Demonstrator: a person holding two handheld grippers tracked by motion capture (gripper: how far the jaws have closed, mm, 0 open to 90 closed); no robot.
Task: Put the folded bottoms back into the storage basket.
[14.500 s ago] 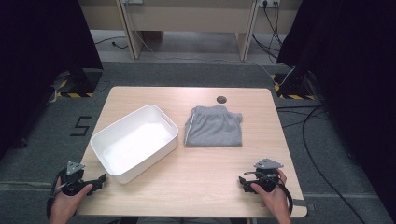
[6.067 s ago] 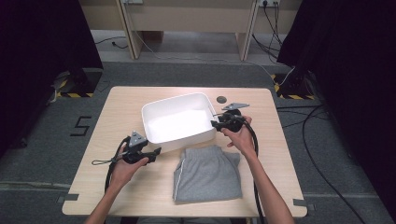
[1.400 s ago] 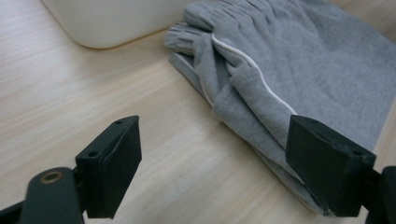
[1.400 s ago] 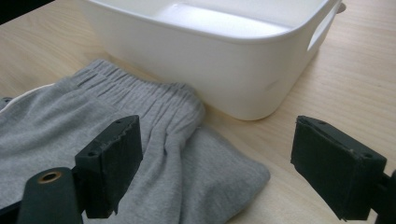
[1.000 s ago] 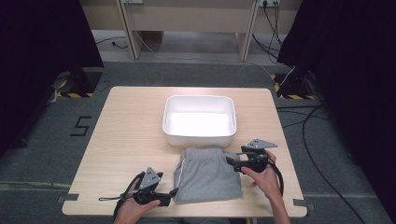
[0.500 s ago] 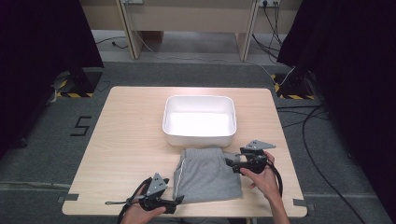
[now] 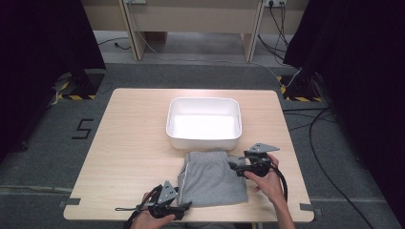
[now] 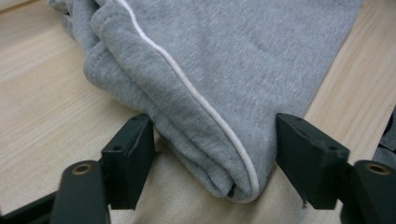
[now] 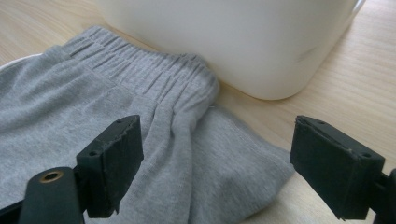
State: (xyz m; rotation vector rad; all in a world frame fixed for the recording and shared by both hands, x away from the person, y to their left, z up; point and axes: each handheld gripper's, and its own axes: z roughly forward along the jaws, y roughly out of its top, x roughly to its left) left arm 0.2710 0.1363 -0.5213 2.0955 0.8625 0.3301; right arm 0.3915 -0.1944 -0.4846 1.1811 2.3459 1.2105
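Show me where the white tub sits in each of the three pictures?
High view: tub at table centre, just beyond the grey shorts.
Left gripper view: no tub here, just shorts on wood.
Right gripper view: tub along the top, behind the waistband.
Shared landmark: the shorts.

We hold our right gripper (image 9: 215, 163) jaws wide over the grey shorts (image 9: 93, 112) beside the white tub (image 9: 233, 42).

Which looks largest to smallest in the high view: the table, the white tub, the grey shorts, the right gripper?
1. Table.
2. White tub and grey shorts: they look about alike in area, too close to rank.
3. Right gripper, clearly the smallest.
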